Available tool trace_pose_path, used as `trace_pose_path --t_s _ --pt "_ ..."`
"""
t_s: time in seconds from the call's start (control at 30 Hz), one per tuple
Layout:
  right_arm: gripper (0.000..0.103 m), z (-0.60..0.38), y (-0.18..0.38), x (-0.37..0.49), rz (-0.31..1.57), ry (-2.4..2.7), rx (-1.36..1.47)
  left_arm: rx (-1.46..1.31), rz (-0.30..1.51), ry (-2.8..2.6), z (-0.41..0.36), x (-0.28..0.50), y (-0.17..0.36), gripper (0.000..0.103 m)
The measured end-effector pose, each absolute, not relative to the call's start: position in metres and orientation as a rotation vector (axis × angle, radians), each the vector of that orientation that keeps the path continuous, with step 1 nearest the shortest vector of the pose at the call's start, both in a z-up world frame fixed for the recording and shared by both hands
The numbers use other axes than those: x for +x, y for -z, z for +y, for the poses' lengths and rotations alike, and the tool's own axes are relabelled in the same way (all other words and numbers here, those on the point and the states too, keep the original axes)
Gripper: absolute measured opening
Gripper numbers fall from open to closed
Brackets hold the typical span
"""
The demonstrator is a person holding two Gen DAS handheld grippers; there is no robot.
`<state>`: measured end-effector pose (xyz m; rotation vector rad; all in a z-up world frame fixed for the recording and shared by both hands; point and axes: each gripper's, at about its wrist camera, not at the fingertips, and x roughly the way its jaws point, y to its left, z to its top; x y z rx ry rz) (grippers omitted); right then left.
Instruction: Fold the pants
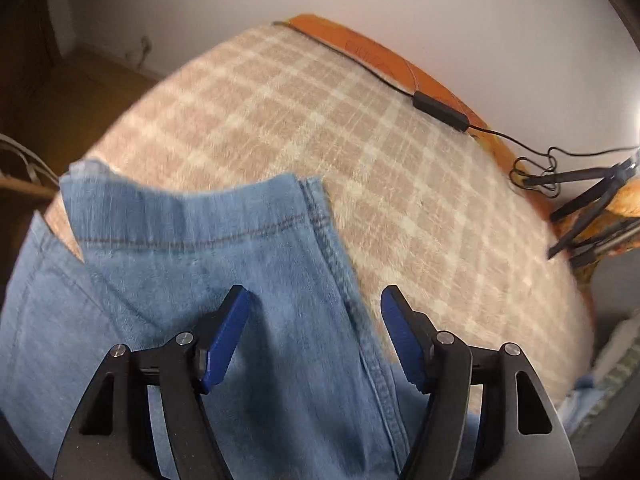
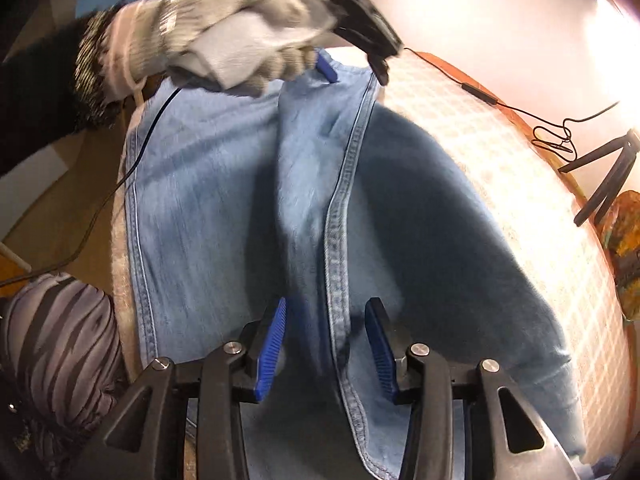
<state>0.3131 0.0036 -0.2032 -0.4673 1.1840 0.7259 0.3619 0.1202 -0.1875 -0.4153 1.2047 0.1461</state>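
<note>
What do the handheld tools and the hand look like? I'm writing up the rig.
Each tool has black angular arms with silver pivot bolts and ribbed blue fingers: left tool, right tool. The left hand wears a grey knit glove over a dark sleeve.

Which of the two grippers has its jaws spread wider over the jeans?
The left gripper: its blue pads stand well apart above the jeans. The right gripper shows a narrower gap, straddling a stitched seam.

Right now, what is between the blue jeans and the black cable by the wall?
Only bare beige checked blanket lies between the light blue denim jeans and the thin black cable; the left wrist view shows it.
</note>
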Motion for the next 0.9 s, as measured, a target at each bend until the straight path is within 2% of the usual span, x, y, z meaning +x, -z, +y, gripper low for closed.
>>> trace_pose_path --t_s 0.07,0.1,0.13,0.23,0.3,0.4,0.47,0.5,0.73,0.9 --pt "0.043 0.000 0.206 0.312 1.190 -0.718 -0.460 -0.327 1.189 -0.153 0.110 0.363 0.189 0.065" --pt "0.043 -0.002 0.207 0.313 1.193 -0.711 -0.454 -0.278 1.170 -0.155 0.105 0.362 0.189 0.057" --pt "0.043 -0.006 0.208 0.312 1.193 -0.703 -0.449 -0.231 1.150 -0.166 0.102 0.360 0.190 0.030" --pt "0.042 -0.009 0.210 0.312 1.195 -0.693 -0.439 -0.330 1.123 -0.150 0.121 0.353 0.190 0.008" --pt "0.041 -0.007 0.212 0.313 1.198 -0.694 -0.443 -0.429 1.119 -0.118 0.137 0.349 0.190 0.007" --pt "0.023 -0.007 0.209 0.312 1.189 -0.711 -0.452 -0.500 1.070 -0.108 0.160 0.333 0.178 0.004" --pt "0.006 -0.005 0.203 0.311 1.167 -0.714 -0.460 -0.565 1.021 -0.094 0.177 0.314 0.166 0.004" --pt "0.004 -0.005 0.200 0.311 1.160 -0.719 -0.458 -0.580 0.995 -0.083 0.187 0.301 0.159 0.004" --pt "0.002 0.002 0.153 0.297 1.067 -0.750 -0.481 -0.672 0.842 -0.065 0.238 0.205 0.129 0.004" --pt "0.002 0.013 0.153 0.271 1.112 -0.824 -0.531 -0.762 0.878 -0.063 0.262 0.142 0.164 0.004"
